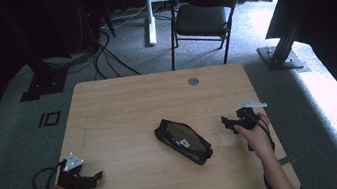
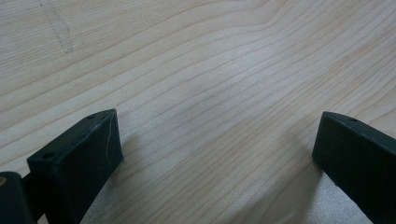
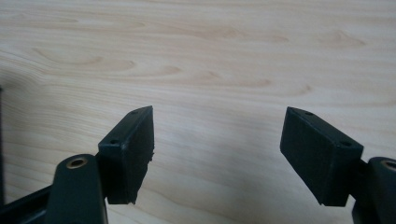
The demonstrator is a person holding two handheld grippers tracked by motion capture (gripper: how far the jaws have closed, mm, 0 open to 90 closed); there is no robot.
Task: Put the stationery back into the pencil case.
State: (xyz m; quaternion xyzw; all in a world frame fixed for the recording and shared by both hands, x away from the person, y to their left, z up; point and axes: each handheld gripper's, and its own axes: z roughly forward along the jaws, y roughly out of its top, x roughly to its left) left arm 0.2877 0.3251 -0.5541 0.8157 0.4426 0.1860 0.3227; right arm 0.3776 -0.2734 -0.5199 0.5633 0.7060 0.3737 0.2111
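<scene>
A black zippered pouch (image 1: 183, 141) with a clear window lies slantwise in the middle of the wooden table (image 1: 123, 106). My left gripper (image 1: 95, 177) rests near the table's front left corner, well left of the pouch, held by a hand. In the left gripper view its jaws stand wide apart over bare wood, and the left gripper (image 2: 217, 140) is open with nothing between them. My right gripper (image 1: 226, 122) sits just right of the pouch, pointing toward it. In the right gripper view the right gripper (image 3: 217, 135) is open over bare wood.
A small round grommet (image 1: 193, 81) is set in the table near its far edge. Behind the table stand a black folding chair (image 1: 202, 11), a white desk leg (image 1: 148, 11) and floor cables (image 1: 105, 53). Dark stand bases (image 1: 282, 57) flank the table.
</scene>
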